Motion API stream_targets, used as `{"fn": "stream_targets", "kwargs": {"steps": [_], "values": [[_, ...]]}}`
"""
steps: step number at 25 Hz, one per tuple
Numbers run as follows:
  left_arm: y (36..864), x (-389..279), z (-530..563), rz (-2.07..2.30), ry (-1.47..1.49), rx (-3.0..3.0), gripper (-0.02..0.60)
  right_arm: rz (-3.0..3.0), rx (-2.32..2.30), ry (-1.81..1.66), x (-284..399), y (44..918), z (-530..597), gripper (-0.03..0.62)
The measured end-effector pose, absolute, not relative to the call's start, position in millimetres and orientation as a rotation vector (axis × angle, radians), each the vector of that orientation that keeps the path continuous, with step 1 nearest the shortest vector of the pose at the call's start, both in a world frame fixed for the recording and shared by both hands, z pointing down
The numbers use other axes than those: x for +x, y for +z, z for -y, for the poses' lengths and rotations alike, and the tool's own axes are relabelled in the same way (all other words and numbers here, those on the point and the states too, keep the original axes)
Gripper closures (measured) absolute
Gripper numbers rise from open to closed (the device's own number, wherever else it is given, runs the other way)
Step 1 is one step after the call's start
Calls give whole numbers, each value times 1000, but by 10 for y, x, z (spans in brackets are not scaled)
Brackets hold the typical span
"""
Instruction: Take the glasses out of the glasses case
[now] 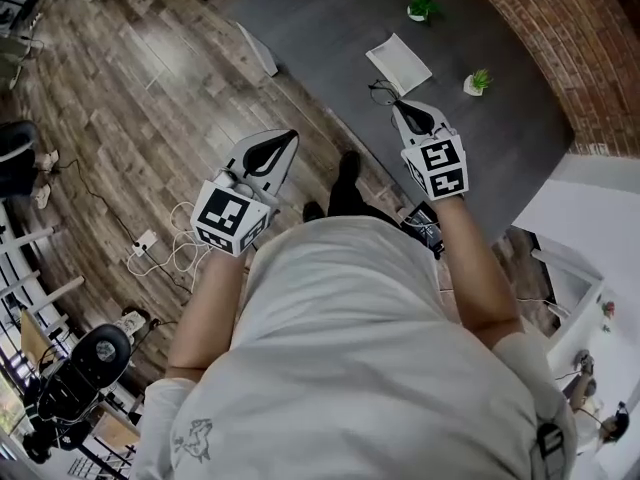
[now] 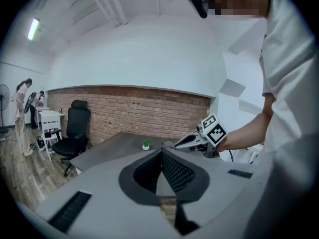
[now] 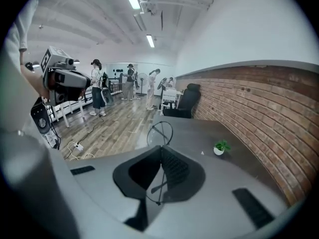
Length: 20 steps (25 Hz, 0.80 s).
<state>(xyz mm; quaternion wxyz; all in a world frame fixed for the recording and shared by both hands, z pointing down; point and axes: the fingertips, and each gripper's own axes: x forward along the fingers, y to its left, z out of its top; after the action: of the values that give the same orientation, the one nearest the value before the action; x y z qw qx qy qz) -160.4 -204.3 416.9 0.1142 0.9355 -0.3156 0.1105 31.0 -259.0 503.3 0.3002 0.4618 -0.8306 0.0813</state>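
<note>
Thin wire-framed glasses (image 1: 377, 92) hang from the tip of my right gripper (image 1: 401, 105), which is shut on them above the dark grey table (image 1: 330, 28). In the right gripper view one round lens (image 3: 160, 132) sticks out past the closed jaws and a temple arm (image 3: 158, 184) runs back between them. A flat white thing (image 1: 398, 63), possibly the case, lies on the table just beyond. My left gripper (image 1: 289, 138) is held up over the wooden floor to the left, jaws together with nothing in them. The left gripper view shows the right gripper (image 2: 175, 146) from the side.
Two small potted plants (image 1: 422, 8) (image 1: 478, 82) stand on the table by the brick wall (image 1: 560, 28). A white board (image 1: 258, 50) leans at the table's left edge. Cables and a power strip (image 1: 145, 242) lie on the floor. A black office chair (image 2: 75, 133) and several people (image 3: 97, 91) are further off.
</note>
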Motion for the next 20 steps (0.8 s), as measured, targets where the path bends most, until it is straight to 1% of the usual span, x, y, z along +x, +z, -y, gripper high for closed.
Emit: {"fn": "stream_targets", "kwargs": {"steps": [12, 16, 20], "values": [[3866, -1848, 1668, 919, 182, 2765, 571, 2294, 1255, 206, -58, 4584, 1887, 578], [3833, -1908, 1597, 909, 132, 2744, 571, 2299, 1281, 208, -59, 4482, 1679, 578], [3795, -1790, 1494, 897, 106, 2744, 571, 2319, 1300, 202, 74, 4354, 1517, 579]]}}
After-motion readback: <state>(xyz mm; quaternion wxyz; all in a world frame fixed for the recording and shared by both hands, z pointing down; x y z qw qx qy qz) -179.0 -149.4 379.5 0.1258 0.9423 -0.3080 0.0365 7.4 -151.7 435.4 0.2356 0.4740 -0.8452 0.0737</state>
